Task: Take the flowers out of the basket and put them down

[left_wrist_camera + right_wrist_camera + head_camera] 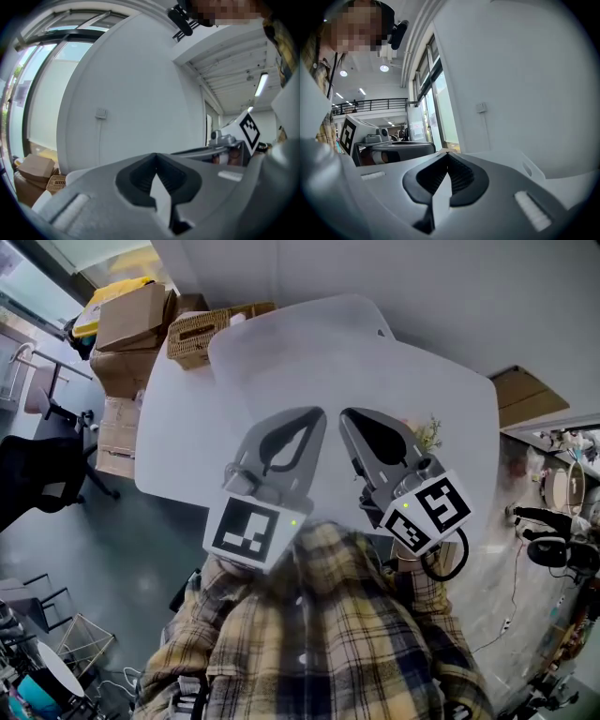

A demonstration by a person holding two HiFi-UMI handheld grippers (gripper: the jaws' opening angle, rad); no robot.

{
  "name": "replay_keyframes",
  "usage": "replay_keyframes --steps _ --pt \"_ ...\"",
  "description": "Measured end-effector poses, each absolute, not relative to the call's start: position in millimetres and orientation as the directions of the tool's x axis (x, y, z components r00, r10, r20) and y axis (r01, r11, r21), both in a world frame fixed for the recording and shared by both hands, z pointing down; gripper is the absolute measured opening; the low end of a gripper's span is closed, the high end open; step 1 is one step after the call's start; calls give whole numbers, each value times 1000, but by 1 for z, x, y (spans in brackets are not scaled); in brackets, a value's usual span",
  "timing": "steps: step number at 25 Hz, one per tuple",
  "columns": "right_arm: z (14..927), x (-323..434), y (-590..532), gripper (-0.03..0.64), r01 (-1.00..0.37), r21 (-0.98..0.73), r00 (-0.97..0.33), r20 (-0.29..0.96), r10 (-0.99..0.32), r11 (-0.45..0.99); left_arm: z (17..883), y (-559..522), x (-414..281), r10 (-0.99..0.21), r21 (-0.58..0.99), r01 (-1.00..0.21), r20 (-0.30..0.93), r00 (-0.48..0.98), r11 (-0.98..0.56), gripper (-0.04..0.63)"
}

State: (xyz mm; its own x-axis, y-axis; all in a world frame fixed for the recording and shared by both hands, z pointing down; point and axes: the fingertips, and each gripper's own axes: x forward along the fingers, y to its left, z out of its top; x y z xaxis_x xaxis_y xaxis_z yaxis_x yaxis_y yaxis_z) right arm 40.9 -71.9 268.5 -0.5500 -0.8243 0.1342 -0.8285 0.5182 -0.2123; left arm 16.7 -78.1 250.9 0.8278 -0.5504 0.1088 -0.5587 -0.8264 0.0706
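Closed and empty, left hand-held gripper (315,414) and right hand-held gripper (346,415) hung over open desk (309,352); one basket (211,329) at far-left edge, one flower sprig (429,432) near right edge.

A left claw (314,418) and right claw (347,418), both closed and empty, hover over a white counter (187,427). A wicker basket (211,329) sits at its far left corner; a flower sprig (429,433) shows beside the right claw

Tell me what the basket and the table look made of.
The basket looks like woven wicker or rattan, tan and matte: its sides show a coarse weave. The table seems to be laminate or painted board, white and smooth with a dull sheen; no grain shows, so its core is unclear.
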Motion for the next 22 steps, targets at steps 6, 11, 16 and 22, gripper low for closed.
replay_keyframes --steps 6,11,16,22 --pt "266 47 -71 6 -838 -197 -538 143 -831 509 250 -77 24 -537 75 -545 107 837 -835 2" --pt "267 53 -73 5 -851 -172 -521 149 -840 497 251 -77 31 -525 69 -533 107 844 -843 2" --pt "269 57 -73 5 -854 -166 -517 152 -843 494 252 -78 35 -518 67 -526 102 849 -848 2" --pt "273 64 -76 5 -860 -163 -507 162 -847 484 253 -84 39 -519 68 -527 108 848 -847 2"
